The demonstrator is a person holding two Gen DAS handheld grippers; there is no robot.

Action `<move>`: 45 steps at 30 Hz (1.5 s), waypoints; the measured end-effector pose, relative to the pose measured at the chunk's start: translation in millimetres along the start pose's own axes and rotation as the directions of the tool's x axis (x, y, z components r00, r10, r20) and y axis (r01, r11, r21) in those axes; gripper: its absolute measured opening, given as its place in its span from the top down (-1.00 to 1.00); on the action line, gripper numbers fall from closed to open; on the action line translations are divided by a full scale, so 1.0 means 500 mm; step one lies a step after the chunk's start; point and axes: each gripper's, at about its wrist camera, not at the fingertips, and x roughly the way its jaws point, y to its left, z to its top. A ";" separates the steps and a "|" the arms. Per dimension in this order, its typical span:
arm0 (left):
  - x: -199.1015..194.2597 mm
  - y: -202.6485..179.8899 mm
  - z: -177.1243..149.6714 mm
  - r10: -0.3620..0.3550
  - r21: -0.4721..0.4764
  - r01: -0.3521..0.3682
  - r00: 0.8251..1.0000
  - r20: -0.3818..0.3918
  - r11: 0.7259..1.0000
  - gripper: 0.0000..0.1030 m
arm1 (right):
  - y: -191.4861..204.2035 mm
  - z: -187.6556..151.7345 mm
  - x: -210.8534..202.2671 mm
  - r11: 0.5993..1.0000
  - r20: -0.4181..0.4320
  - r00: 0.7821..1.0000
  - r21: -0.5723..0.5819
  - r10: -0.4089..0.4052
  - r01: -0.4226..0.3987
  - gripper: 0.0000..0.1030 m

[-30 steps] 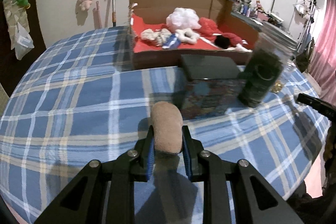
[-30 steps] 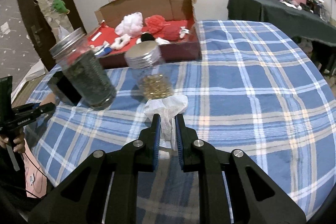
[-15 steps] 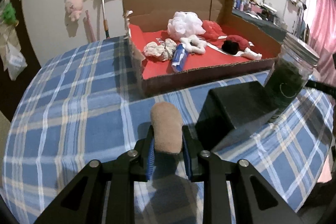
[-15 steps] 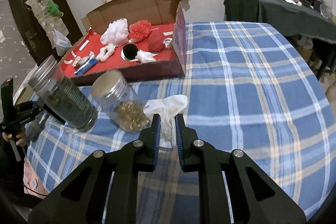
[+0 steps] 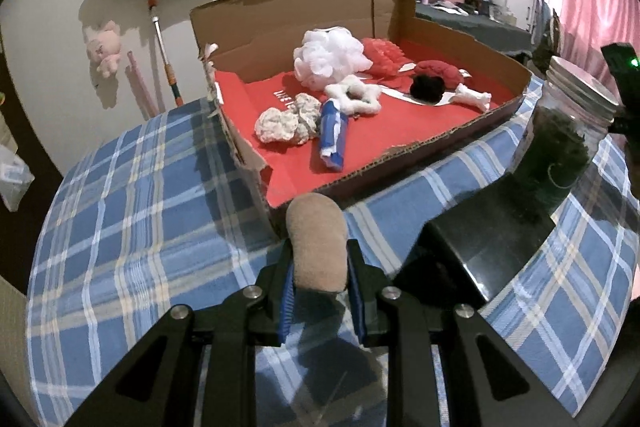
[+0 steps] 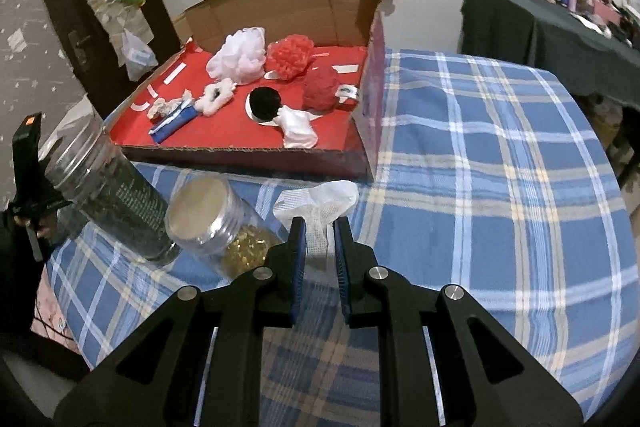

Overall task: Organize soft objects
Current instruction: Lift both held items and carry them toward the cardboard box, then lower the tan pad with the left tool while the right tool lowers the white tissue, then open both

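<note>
Carrying step: left claw (image 5: 318, 269) grips a tan plush roll (image 5: 317, 243), right claw (image 6: 319, 247) pinches white mesh cloth (image 6: 320, 203) (both held); next, release over the red-lined cardboard box (image 5: 472, 131).

Probably a home bedroom: plush toy (image 5: 105, 47) on wall, plaid-clothed table (image 6: 500, 155).

The left wrist camera is looking along its fingers over the blue plaid tablecloth (image 5: 120, 227) toward the nearby open red-lined cardboard box (image 5: 360, 163), seeing its near-left corner. The right wrist camera is viewing that box (image 6: 248, 157) from slightly farther back and rightward. Both are sharing the box and the dark-filled glass jar (image 5: 560, 155) (image 6: 112, 195).
</note>
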 end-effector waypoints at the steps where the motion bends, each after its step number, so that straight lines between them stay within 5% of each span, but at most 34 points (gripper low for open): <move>1: 0.001 0.003 0.003 -0.005 0.009 0.005 1.000 0.001 1.000 0.52 | 0.000 0.003 0.002 1.000 -0.004 1.000 -0.005 0.002 -0.002 0.73; 21: 0.008 0.005 0.089 -0.176 0.142 0.177 0.984 -0.019 0.974 0.52 | -0.008 0.097 0.028 0.972 -0.082 0.969 -0.016 0.232 -0.234 0.73; 35: 0.046 -0.080 0.169 -0.264 0.238 0.274 0.962 -0.073 0.932 0.52 | 0.062 0.154 0.089 0.945 -0.188 0.939 -0.105 0.289 -0.311 0.73; 45: 0.118 -0.117 0.226 -0.279 0.242 0.311 0.948 -0.155 0.919 0.52 | 0.121 0.218 0.166 0.941 -0.278 0.934 -0.186 0.225 -0.282 0.73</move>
